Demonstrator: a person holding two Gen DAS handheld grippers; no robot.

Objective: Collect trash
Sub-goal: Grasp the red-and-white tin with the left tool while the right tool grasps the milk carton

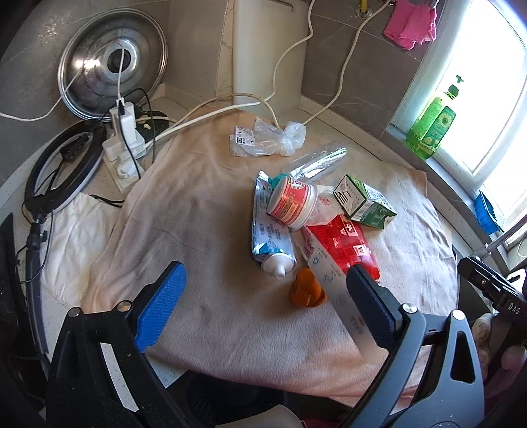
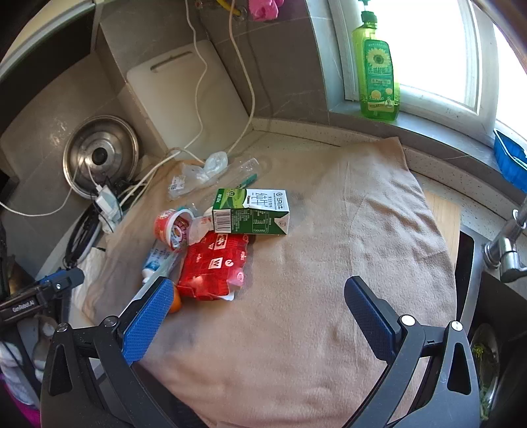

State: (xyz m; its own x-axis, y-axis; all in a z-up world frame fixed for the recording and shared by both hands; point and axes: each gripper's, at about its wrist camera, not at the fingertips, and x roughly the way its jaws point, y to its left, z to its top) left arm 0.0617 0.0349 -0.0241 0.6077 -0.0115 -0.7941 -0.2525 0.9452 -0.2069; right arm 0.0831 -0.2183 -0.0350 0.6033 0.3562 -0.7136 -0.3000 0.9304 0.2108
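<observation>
Both tools stand wide apart and hold nothing: the left tool (image 1: 263,289) hangs over the near part of a beige towel (image 1: 204,230) spread on the bench (image 2: 332,136), and the right tool (image 2: 260,298) hangs over the same towel's bare right half. Nearest the left tool lies one small orange scrap (image 1: 306,289), just beside the cap end of one squeezed toothpaste tube (image 1: 271,230) and touching one long white carton (image 1: 329,280) that runs under that tool's right finger. One red crinkled packet (image 2: 214,266) lies on the carton, and behind it one red-and-white cup (image 1: 291,202) lies tipped on its side, resting on the tube. One green-and-white milk carton (image 2: 252,210) lies on its side just beside the cup, touching the red packet's far edge. Beyond this heap come one clear plastic sleeve (image 1: 316,163) and then one crumpled clear bag with a printed label (image 1: 266,138), both on the towel's far edge. Two white cables (image 2: 197,82) trail down across the wall to the bag. At the far left a power strip with white plugs (image 1: 123,131) sits by one steel pot lid (image 1: 112,69) leaning on the wall, with one black ring lamp (image 1: 62,171) nearer. One white cutting board (image 2: 184,98) leans in the corner, one green bottle (image 2: 377,75) stands on the window sill, and one pink cloth (image 1: 411,23) hangs above.
</observation>
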